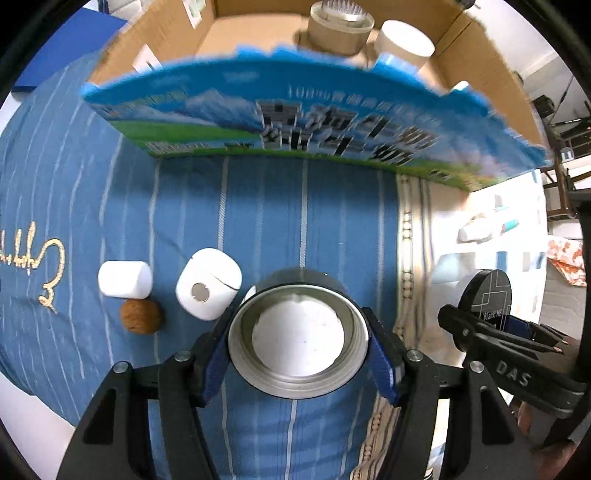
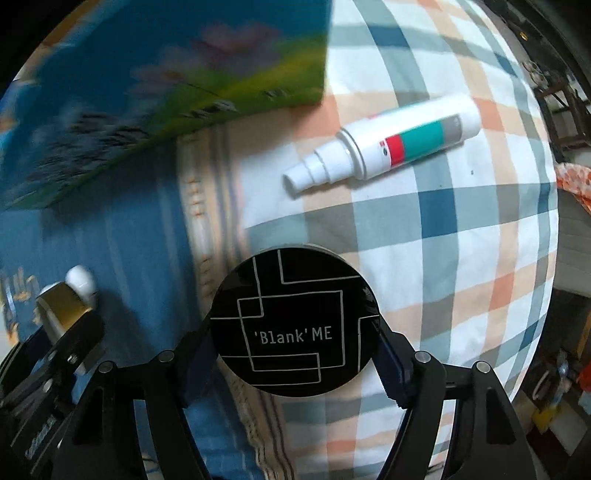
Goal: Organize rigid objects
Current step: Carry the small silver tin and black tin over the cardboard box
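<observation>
**Two tools loaded, carton ahead**

The left tool [image 1: 299,354] grasps an open metal cup [image 1: 298,334] by its rim, blue pads pressing on either side; the mouth faces straight up at the camera and a white disc shows at the bottom, so its axis runs vertical. The right tool [image 2: 295,354] is clenched on a round black case [image 2: 294,321] printed 'Blank' ME, pads on opposite edges, its flat lid facing the camera; its short axis also stands upright. Both things appear to be off the bedding and carried, though how high cannot be told.

The step in hand looks like transport toward the cardboard carton [image 1: 491,66], whose printed blue-and-green side fills the view ahead. Inside it stand a beige round holder [image 1: 340,33] and a white jar [image 1: 404,42]. The next move calls for lifting each load over the carton's jagged front edge and setting it down in a free spot, probably one hand at a time, since the two tools are close together.

Left to sort on the blue striped blanket [image 1: 277,214] are a white cylinder [image 1: 125,279], a walnut [image 1: 141,316] just beside it, and a white earbud case [image 1: 208,288]. On the checked sheet [image 2: 461,258] lies a white spray bottle [image 2: 384,147], long axis slanting, nozzle toward the lower left.
</observation>
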Demonstrator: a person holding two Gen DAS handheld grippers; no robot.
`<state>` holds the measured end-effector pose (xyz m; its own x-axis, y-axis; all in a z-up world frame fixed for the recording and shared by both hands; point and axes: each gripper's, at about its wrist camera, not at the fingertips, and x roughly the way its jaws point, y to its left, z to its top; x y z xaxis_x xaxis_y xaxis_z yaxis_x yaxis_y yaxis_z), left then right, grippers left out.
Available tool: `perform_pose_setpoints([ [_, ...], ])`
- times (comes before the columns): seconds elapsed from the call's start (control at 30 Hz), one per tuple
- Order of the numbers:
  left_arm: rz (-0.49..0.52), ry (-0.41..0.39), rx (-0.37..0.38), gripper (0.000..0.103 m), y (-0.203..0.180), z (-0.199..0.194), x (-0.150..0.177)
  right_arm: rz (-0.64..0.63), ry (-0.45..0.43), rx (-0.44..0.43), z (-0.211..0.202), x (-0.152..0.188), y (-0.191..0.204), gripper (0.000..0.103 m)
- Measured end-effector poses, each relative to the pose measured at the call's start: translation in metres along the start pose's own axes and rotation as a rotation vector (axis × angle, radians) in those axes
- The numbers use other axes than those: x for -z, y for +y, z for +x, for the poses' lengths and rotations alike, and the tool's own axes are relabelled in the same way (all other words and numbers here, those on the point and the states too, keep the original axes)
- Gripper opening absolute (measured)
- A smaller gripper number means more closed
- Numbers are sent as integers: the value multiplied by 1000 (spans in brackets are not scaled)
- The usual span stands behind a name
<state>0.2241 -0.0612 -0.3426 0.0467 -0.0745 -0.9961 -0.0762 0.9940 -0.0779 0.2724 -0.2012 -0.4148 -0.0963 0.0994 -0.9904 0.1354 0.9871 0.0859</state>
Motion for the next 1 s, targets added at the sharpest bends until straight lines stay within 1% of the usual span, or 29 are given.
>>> perform_pose_setpoints([
  [0.03, 1, -7, 2, 62, 1, -5, 1, -13, -13, -15, -12, 3, 4, 76],
  [0.07, 1, -20, 9, 62, 2, -15, 2, -27, -23, -29, -26, 0, 9, 76],
  [0.13, 9, -46, 29, 62, 1, -34, 1, -51, -59, -71, -56, 7, 25, 76],
  [0.23, 29, -110, 44, 62, 3, -79, 4, -85, -115, -113, -102, 10, 42, 76],
  [0.27, 35, -138, 46, 62, 2, -94, 0, -95, -127, -118, -110, 2, 40, 76],
  [0.3, 42, -167, 50, 62, 2, -110, -5, -101, -148, -128, -129, 2, 38, 76],
  [0.33, 46, -187, 50, 62, 3, -118, -2, -119, -169, -133, -142, 1, 42, 76],
  [0.37, 49, -215, 51, 62, 3, -130, -6, -127, -185, -134, -156, -5, 34, 76],
  [0.4, 53, -244, 48, 62, 4, -143, -11, -133, -206, -132, -165, -9, 41, 76],
  [0.43, 56, -262, 45, 62, 2, -143, -14, -144, -223, -129, -174, -16, 42, 76],
  [0.47, 57, -290, 40, 62, 3, -153, -22, -144, -235, -129, -182, -21, 36, 76],
  [0.5, 56, -302, 39, 62, -2, -150, -28, -148, -246, -125, -181, -25, 40, 76],
  [0.53, 56, -314, 35, 62, -3, -151, -36, -151, -260, -122, -188, -32, 46, 76],
  [0.57, 58, -326, 31, 62, -2, -153, -44, -155, -265, -121, -189, -33, 35, 76],
  [0.63, 57, -339, 24, 62, -2, -152, -59, -159, -276, -120, -199, -45, 39, 76],
  [0.7, 54, -345, 21, 62, 0, -149, -75, -159, -281, -115, -197, -56, 41, 76],
  [0.83, 47, -316, 33, 62, 6, -136, -105, -140, -274, -94, -176, -92, 48, 76],
  [0.93, 28, -276, 49, 62, 14, -117, -135, -128, -256, -70, -150, -125, 53, 76],
  [1.0, 18, -242, 50, 62, 21, -101, -163, -119, -236, -53, -135, -149, 59, 76],
])
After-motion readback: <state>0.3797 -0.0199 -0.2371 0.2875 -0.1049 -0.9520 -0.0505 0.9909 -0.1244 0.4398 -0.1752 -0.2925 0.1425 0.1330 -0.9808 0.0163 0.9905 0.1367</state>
